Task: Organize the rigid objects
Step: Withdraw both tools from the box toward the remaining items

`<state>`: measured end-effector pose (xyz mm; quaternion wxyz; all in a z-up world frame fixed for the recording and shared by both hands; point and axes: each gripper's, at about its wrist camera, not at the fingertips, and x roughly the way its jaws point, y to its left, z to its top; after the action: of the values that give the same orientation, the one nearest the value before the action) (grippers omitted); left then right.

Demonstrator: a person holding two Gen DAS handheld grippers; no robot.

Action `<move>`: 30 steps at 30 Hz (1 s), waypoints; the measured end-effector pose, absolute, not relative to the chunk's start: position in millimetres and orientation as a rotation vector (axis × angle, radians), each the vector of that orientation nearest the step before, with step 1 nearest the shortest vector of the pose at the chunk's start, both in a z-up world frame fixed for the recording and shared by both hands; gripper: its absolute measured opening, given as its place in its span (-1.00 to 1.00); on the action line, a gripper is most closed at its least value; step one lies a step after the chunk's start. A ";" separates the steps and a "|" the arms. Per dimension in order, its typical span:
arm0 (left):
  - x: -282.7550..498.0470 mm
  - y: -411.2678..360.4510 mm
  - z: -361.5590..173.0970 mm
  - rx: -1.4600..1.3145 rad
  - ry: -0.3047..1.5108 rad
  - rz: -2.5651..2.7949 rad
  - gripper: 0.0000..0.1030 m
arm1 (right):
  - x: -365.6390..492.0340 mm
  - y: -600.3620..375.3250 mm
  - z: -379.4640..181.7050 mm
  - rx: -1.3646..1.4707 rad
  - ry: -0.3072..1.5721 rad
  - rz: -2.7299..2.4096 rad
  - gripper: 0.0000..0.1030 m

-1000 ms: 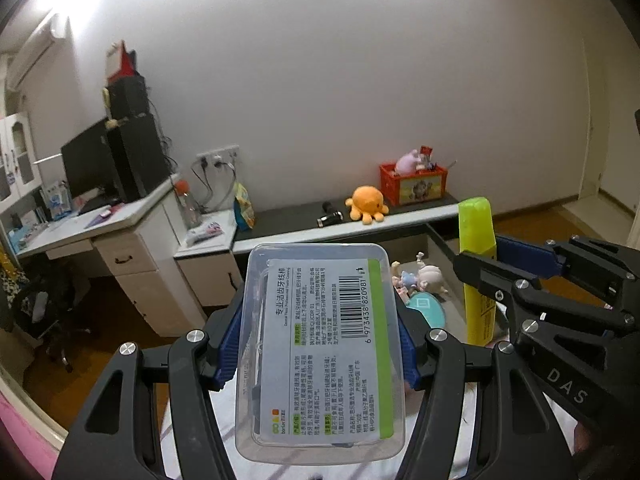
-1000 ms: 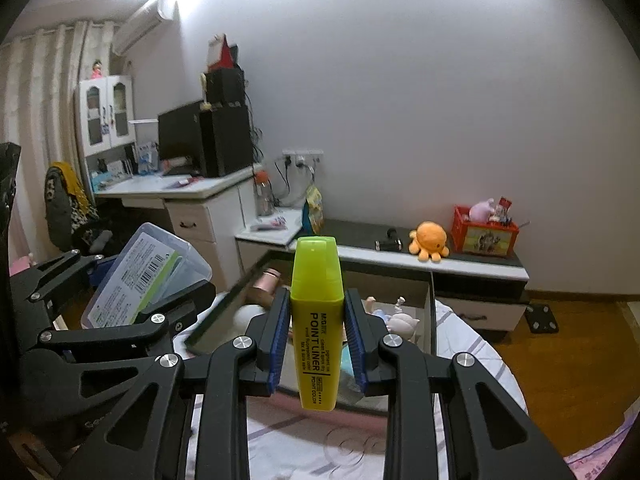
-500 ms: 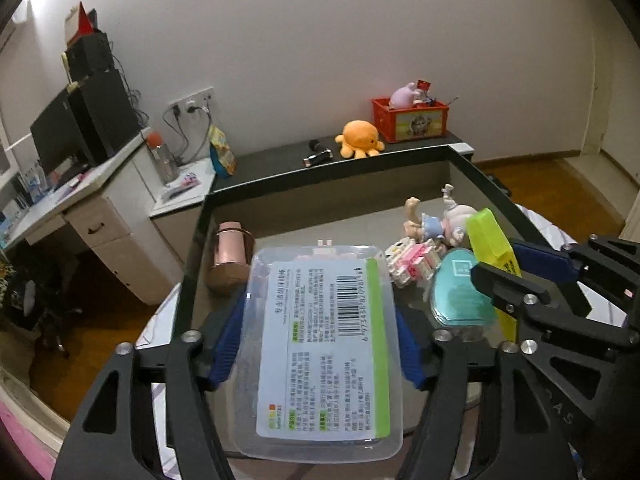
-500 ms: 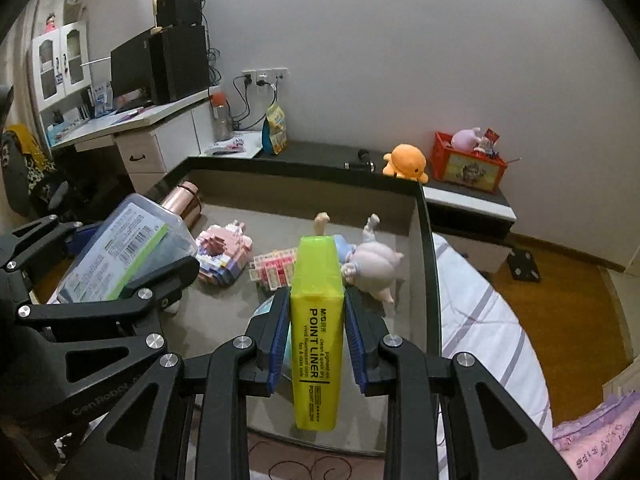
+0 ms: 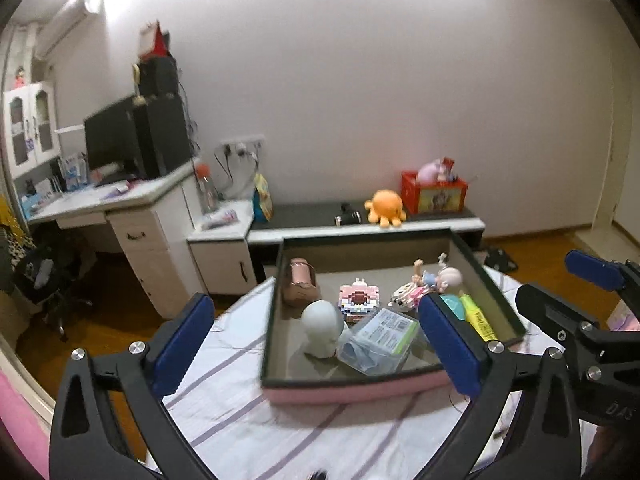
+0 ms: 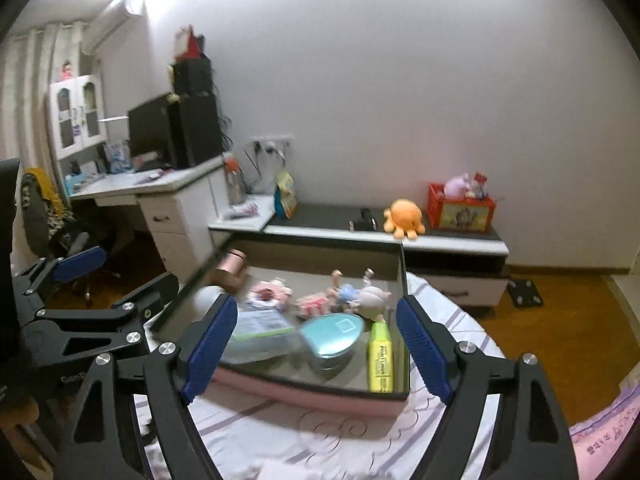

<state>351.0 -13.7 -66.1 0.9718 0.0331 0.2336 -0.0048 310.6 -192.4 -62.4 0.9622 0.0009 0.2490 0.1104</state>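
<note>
A pink box [image 5: 352,390] [image 6: 304,394] with a dark rim sits on a striped bedsheet. Inside lie a clear plastic case with a green label [image 5: 380,340] [image 6: 260,334], a yellow highlighter [image 5: 478,320] [image 6: 381,356], a teal oval case [image 6: 334,336], a white rounded toy [image 5: 322,328], a pink block toy [image 5: 358,300], a doll [image 5: 436,280] and a pink cup [image 5: 300,280]. My left gripper [image 5: 316,344] is open and empty, just in front of the box. My right gripper [image 6: 316,348] is open and empty, also in front of it.
A low cabinet behind the box carries an orange octopus plush [image 5: 384,206] and a red toy box [image 5: 434,192]. A white desk [image 5: 120,200] with a monitor stands at the left. Wooden floor [image 6: 560,320] lies to the right of the bed.
Both grippers opened and drew back from the box. The clear case left my left gripper and the highlighter left my right gripper; both now lie in the box.
</note>
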 end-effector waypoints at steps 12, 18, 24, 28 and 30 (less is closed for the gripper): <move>210.6 0.7 -38.0 0.057 0.281 0.029 1.00 | 184.9 -171.1 -31.3 -0.036 0.312 0.246 0.67; 169.8 -2.0 -44.3 0.050 0.246 0.024 1.00 | 143.0 -172.7 -38.2 -0.025 0.281 0.234 0.67; 152.8 -2.6 -56.2 0.043 0.275 -0.014 1.00 | 119.7 -175.8 -49.3 -0.009 0.299 0.214 0.67; 150.3 -0.5 -65.8 0.050 0.301 -0.009 1.00 | 114.4 -174.5 -56.6 -0.010 0.320 0.208 0.67; 148.4 1.5 -72.6 0.053 0.322 -0.009 1.00 | 114.3 -172.0 -63.7 -0.011 0.335 0.212 0.67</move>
<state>148.4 1.5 -72.6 0.9867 0.0264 0.1603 -0.0047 114.3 -172.0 -63.7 0.9804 -0.0055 0.1664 0.1051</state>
